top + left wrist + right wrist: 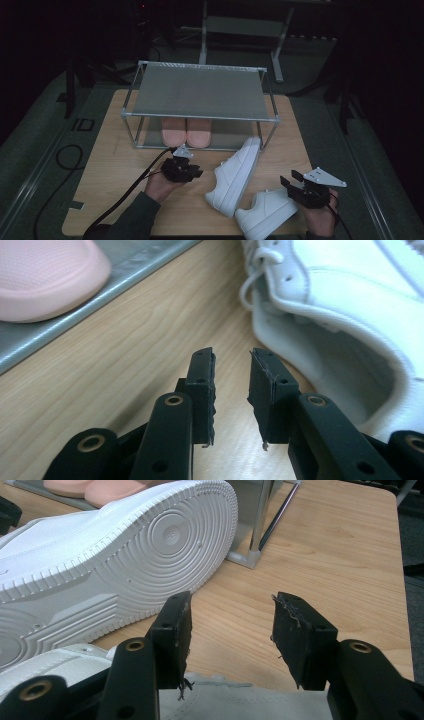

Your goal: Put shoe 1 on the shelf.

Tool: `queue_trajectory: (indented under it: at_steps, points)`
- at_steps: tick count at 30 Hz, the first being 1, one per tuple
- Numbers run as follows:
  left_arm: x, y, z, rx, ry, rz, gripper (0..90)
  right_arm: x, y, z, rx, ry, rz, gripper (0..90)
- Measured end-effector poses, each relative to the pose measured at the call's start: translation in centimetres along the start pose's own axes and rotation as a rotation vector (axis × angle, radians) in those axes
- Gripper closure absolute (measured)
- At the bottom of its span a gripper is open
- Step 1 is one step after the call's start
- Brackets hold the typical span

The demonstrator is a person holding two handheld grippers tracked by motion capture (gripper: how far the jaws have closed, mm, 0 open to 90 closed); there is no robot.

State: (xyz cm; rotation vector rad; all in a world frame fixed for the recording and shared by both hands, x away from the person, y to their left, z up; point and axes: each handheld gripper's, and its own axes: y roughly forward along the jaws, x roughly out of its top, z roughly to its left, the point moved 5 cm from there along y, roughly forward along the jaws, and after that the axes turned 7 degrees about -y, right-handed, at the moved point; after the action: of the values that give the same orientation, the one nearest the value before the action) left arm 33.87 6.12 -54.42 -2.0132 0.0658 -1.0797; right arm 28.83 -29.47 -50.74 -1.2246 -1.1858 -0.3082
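Nearest the table's front edge, the right gripper (pixel 295 186) hovers with fingers spread over one white sneaker (pixel 265 212), pinching nothing. Beyond it, a second white sneaker (pixel 235 175) lies tipped on its side beside the left gripper (pixel 186 165), fingers narrowly apart around nothing. Farthest, pink slippers (pixel 186 131) sit on the metal shoe rack (pixel 200 90)'s lower shelf.

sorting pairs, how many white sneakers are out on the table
2: one white sneaker lies tipped on its side near the rack, the other sits at the near edge by the right gripper.
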Motion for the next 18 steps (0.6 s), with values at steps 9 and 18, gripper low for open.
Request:
queue_trajectory:
  at_steps: [9,18]
  points:
    - [0.1,-0.1,-1.6,-0.03,0.026,-0.003,78.7,0.0,0.0,0.0,-0.001,0.0,0.001,49.3]
    - [-0.1,0.6,-2.5,-0.039,0.049,0.019,87.2,0.0,0.0,0.0,0.0,0.0,0.0,49.4]
